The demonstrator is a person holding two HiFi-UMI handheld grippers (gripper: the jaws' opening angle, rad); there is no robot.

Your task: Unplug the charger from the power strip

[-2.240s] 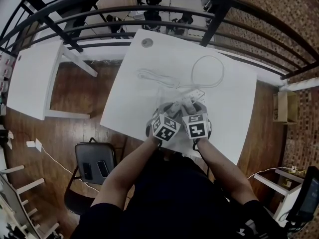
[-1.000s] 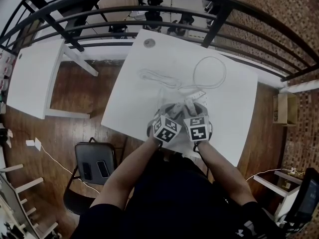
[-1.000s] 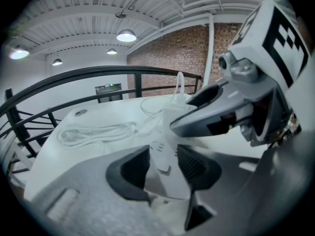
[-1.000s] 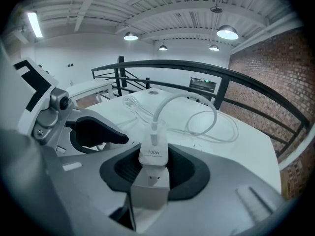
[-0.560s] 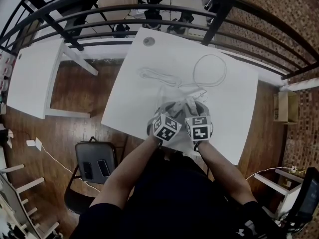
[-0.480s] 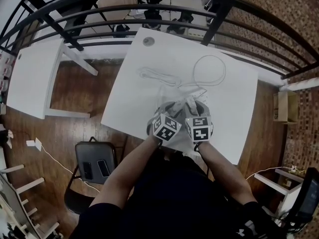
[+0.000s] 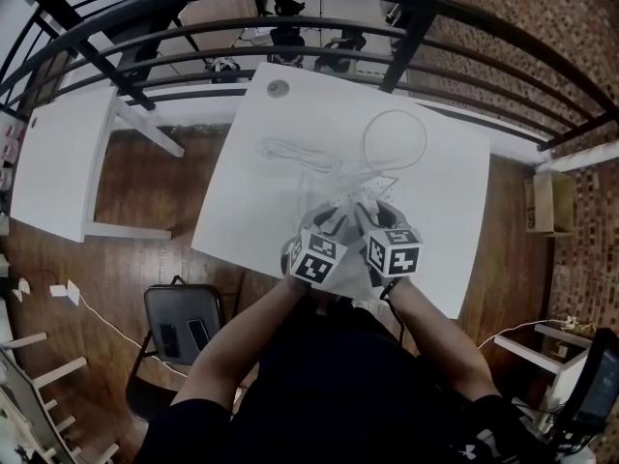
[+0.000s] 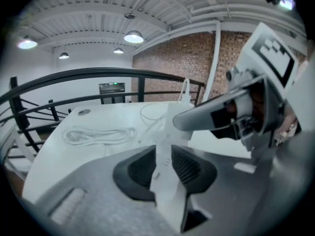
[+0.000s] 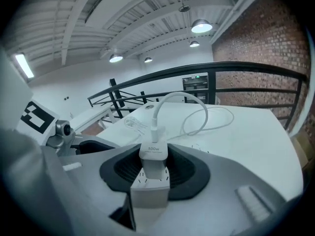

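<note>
left gripper is clenched on the white power strip — its ribbed pads press on the strip's two long sides, and the strip runs tilted between them. right gripper grasps the white charger, pads against the block's left and right faces. the charger sits plugged into the strip's socket face, not yet pulled free. a white cable leaves the charger's far end and loops over the white table toward the far right. the two grippers are side by side, close together, over the near middle of the table. a bundled white cord lies to the far left — apart from the loop — and a small round disc sits near the far left corner.
</note>
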